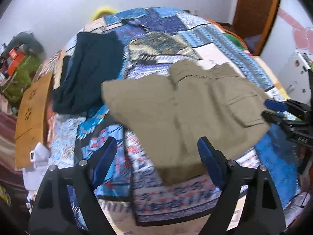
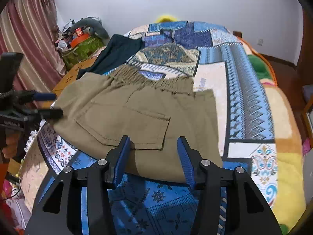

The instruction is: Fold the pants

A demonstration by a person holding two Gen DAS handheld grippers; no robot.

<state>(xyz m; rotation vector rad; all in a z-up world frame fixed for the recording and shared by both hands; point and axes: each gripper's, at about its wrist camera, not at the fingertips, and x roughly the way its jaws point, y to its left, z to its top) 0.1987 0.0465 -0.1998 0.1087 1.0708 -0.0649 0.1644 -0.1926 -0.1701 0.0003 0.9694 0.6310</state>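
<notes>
So the biggest thing here is the patchwork bedspread point(image 2: 246, 90), blue and cream, filling most of both frames; the khaki pants point(image 2: 140, 113) lie folded across the middle of it, elastic waistband toward the top of the right wrist frame, back pocket facing up. Left wrist view has the same pants point(image 1: 187, 113) center-right, pretty blurred. A dark navy garment point(image 1: 88, 76) sits upper left of them, near but apart in that view; in the right wrist view it looks tucked right behind the waistband, can't tell if they touch. Pink striped curtain point(image 2: 25, 39) runs down the far left, only in the right view; the wooden door point(image 1: 256, 9) at upper right only in the left one. Cluttered green box point(image 2: 82, 49) upper left. Left gripper point(image 1: 156, 156) hangs over the pants' lower edge, tongs wide apart, nothing in them; right gripper point(image 2: 154, 154) straddles the near edge below the pocket, tongs apart too.
</notes>
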